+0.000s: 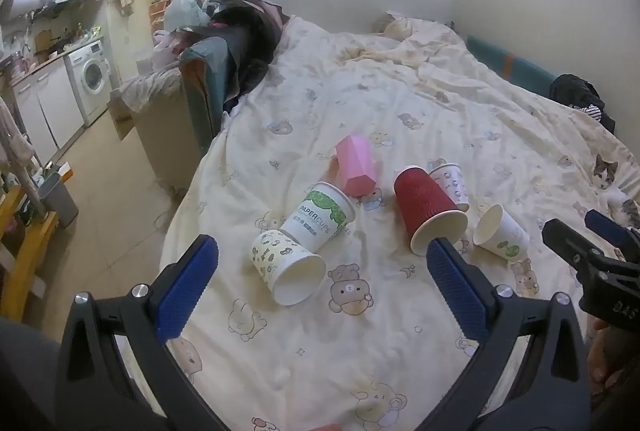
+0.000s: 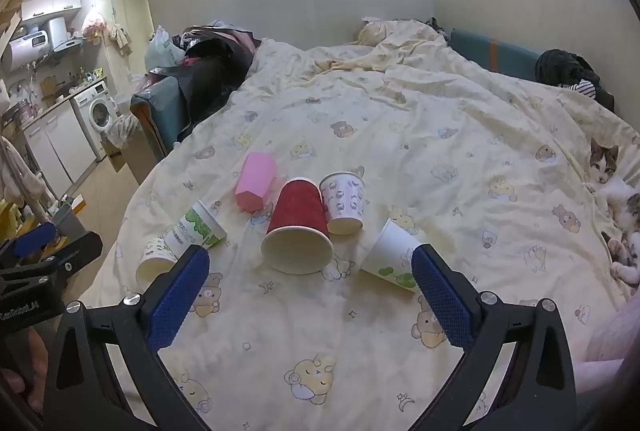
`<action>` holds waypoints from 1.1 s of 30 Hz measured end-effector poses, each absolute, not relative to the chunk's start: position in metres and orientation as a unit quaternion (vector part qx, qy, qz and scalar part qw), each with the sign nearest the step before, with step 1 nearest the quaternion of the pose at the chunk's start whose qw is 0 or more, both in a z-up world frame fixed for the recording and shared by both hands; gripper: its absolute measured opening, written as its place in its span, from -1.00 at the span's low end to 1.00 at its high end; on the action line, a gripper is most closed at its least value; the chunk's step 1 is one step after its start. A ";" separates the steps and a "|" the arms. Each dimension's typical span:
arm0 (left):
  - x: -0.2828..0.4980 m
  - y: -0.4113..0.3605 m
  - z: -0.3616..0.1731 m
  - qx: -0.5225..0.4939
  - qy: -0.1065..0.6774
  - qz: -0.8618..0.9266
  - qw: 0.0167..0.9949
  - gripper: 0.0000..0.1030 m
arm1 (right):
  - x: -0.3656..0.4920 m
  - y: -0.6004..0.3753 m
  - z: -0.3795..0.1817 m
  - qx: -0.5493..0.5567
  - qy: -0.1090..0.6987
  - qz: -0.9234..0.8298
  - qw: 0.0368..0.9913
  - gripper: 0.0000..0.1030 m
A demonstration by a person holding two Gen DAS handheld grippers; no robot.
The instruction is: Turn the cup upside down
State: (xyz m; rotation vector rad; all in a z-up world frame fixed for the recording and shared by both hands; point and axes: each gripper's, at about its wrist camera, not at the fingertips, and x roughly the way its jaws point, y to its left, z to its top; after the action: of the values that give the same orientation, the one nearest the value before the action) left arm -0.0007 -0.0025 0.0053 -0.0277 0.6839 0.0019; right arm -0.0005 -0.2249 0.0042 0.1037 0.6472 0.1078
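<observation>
1. On a bear-print duvet [image 2: 400, 135], six cups lying on their sides, none yet turned rim-down
2. Nearest the right gripper [image 2: 310, 273]: red cup [image 2: 298, 219], mouth facing the camera, between its spread, empty fingers [image 2: 440, 303]; probably the first target, being closest and centred
3. Just beside: lilac-print cup [image 2: 344, 203], leaf-print white cup [image 2: 394, 255], pink faceted cup [image 2: 256, 181]
4. Toward the left gripper [image 1: 322, 289], likewise wide open and holding nothing: PAPERCUPS cup [image 1: 320, 217] touching a yellow animal-print cup [image 1: 286, 267]
5. Soft bedding likely to let a cup tip when stood on its rim
6. Cat [image 2: 612, 191] resting at the bed's far edge, well apart
</observation>
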 end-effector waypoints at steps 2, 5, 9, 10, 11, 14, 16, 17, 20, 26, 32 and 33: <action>-0.001 -0.002 0.005 -0.014 0.335 0.002 0.942 1.00 | -0.003 -0.222 0.005 0.046 0.313 0.054 0.947 1.00; -0.002 -0.001 0.006 -0.014 0.333 0.002 0.943 1.00 | -0.003 -0.219 0.006 0.041 0.313 0.057 0.947 1.00; -0.003 0.001 0.005 -0.016 0.334 0.002 0.942 1.00 | -0.002 -0.217 0.005 0.038 0.314 0.058 0.947 1.00; -0.003 0.001 0.005 -0.016 0.335 0.002 0.942 1.00 | -0.002 -0.217 0.004 0.037 0.314 0.058 0.947 1.00; -0.002 0.001 0.005 -0.017 0.337 0.002 0.942 1.00 | -0.002 -0.217 0.004 0.038 0.314 0.057 0.947 1.00; -0.003 0.001 0.004 -0.016 0.336 0.003 0.942 1.00 | -0.003 -0.218 0.004 0.040 0.315 0.057 0.946 1.00; -0.003 0.002 0.004 -0.016 0.336 0.001 0.942 1.00 | -0.003 -0.218 0.006 0.044 0.317 0.056 0.946 1.00; -0.003 0.002 0.004 -0.016 0.336 0.001 0.942 1.00 | -0.003 -0.219 0.005 0.046 0.317 0.056 0.946 1.00; -0.003 0.002 0.003 -0.017 0.336 0.001 0.942 1.00 | -0.002 -0.221 0.005 0.048 0.317 0.056 0.945 1.00; -0.003 0.002 0.003 -0.016 0.337 0.002 0.941 1.00 | -0.002 -0.221 0.005 0.048 0.317 0.056 0.946 1.00; -0.002 0.002 0.003 -0.016 0.337 0.002 0.942 1.00 | -0.002 -0.221 0.005 0.048 0.317 0.056 0.946 1.00; -0.002 0.001 0.004 -0.016 0.337 0.002 0.942 1.00 | -0.002 -0.221 0.005 0.048 0.317 0.057 0.946 1.00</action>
State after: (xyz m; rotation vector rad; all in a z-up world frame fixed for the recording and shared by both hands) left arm -0.0022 0.0012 0.0037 -0.0330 0.6866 0.0040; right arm -0.0020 -0.2213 0.0053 0.0979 0.6456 0.1151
